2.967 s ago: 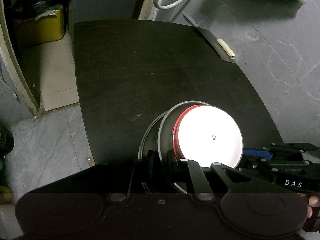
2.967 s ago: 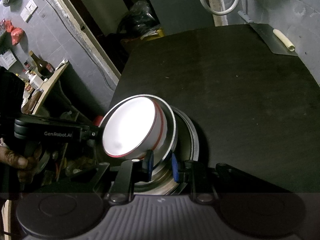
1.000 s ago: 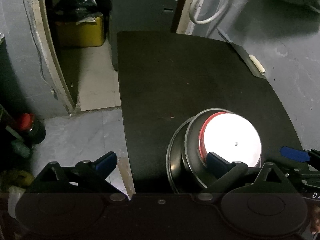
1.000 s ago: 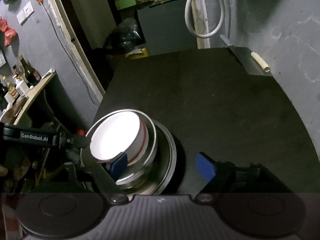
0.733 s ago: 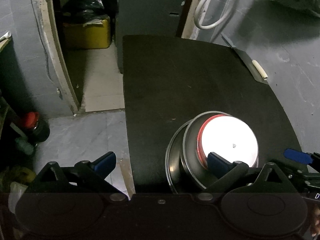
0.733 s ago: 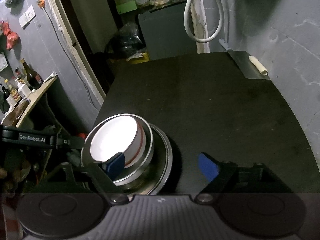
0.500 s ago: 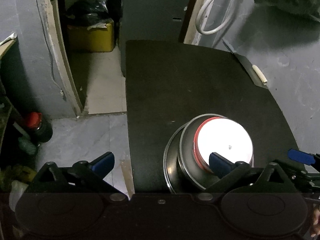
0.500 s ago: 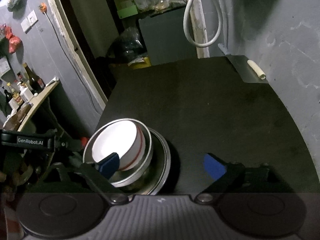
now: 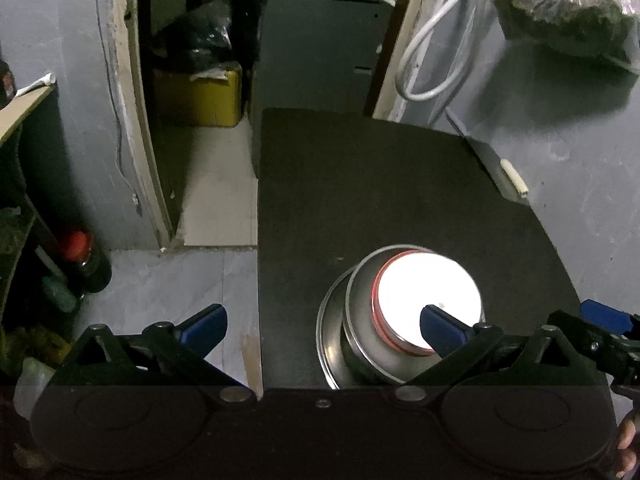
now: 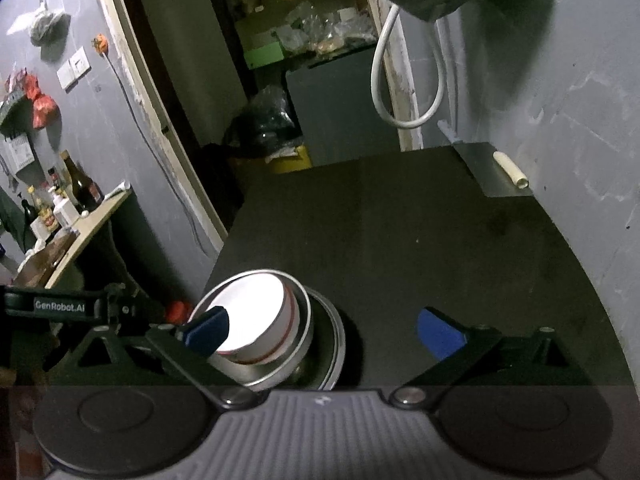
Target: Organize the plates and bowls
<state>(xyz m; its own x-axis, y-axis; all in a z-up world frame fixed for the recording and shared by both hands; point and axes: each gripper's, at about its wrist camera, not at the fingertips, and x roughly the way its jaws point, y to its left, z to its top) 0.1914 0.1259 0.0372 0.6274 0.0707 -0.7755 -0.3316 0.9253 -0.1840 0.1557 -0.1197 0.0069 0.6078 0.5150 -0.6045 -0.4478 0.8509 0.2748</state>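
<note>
A white bowl with a red rim [image 9: 428, 300] sits nested in a steel bowl [image 9: 360, 344], which rests on a steel plate [image 9: 329, 332] at the near edge of the black table [image 9: 380, 184]. The stack also shows in the right wrist view: white bowl [image 10: 256, 312], steel bowl [image 10: 296, 356], plate [image 10: 334, 340]. My left gripper [image 9: 324, 320] is open and empty, raised above and to the left of the stack. My right gripper [image 10: 324, 328] is open and empty, raised above and to the right of it.
A cleaver with a pale handle [image 9: 514, 176] lies at the table's far right corner, by the grey wall. A white hose [image 10: 404, 80] hangs behind the table. A yellow box [image 9: 200, 92] and bottles [image 9: 82, 256] stand on the floor to the left.
Both grippers let go of the bowl stack, opened wide and pulled up and back. The stack stays on the table and looks smaller now.
</note>
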